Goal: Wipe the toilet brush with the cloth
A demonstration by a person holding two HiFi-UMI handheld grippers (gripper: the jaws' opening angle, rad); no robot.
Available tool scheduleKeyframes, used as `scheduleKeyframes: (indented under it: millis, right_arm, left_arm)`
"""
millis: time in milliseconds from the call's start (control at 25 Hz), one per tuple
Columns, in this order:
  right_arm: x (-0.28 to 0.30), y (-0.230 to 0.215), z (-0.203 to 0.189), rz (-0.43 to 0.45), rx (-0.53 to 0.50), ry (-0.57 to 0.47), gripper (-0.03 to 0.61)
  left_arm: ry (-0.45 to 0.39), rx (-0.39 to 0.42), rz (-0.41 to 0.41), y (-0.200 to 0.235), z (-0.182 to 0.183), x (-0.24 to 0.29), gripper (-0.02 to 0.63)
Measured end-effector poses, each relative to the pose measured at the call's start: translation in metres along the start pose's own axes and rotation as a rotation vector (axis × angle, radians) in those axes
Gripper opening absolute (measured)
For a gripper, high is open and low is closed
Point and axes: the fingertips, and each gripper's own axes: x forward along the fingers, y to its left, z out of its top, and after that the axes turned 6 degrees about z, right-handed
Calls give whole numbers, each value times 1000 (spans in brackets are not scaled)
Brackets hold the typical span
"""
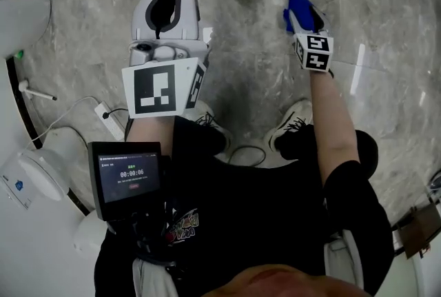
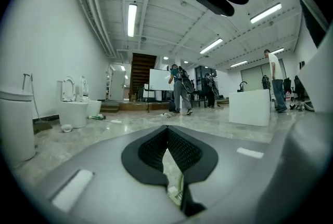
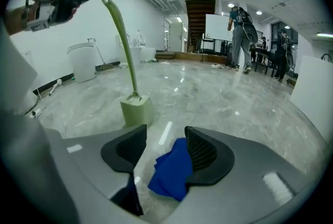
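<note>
The left gripper (image 2: 167, 129) is closed and holds nothing. The right gripper (image 3: 166, 134) has its jaws apart, with the blue cloth (image 3: 171, 171) between them. The small screen (image 1: 131, 175) reads 00:00:06.

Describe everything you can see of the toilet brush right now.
The toilet brush is pale green and plastic-looking, with a long slim handle that bows slightly and leans left in the right gripper view. Its head sits in a matching square holder standing upright on the marble floor. Only the holder touches it.
</note>
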Motion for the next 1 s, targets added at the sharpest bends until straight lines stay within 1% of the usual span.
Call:
scheduleKeyframes:
  millis: [80, 160, 240, 320, 440, 560, 680, 800, 840, 880, 1000]
  right_arm:
    - [18, -4, -30, 2, 14, 84, 242]
    - [29, -6, -54, 4, 17, 147, 247]
    - [36, -7, -71, 2, 14, 195, 249]
    - [43, -5, -83, 0, 9, 233, 262]
    - [51, -3, -93, -14, 15, 261, 273]
    - [58, -2, -103, -21, -11, 291, 275]
    - [63, -2, -115, -20, -23, 324, 275]
    - [61, -4, -124, -37, -9, 336, 273]
    - [61, -6, -126, -52, -9, 345, 266]
    - [62, -9, -128, -71, -16, 360, 236]
    - [67, -18, -129, -116, -65, 423, 190]
  left_arm:
    - [-11, -12, 1, 5, 1, 10, 0]
    - [-22, 9, -11, 4, 3, 16, 2]
    - [-14, 23, -21, 2, -1, 20, 0]
    - [-11, 19, -28, 2, -4, 24, 0]
    - [-24, 13, -32, 4, -1, 25, 0]
    - [-28, 13, -27, 9, 0, 25, 0]
    - [-32, -19, -13, 14, 4, 21, 0]
    - [-50, -49, -5, 13, 12, 10, 0]
    - [-53, -50, -6, 13, 13, 8, 0]
    - [-54, -47, -6, 12, 13, 8, 0]
    - [-53, -43, -5, 13, 13, 10, 0]
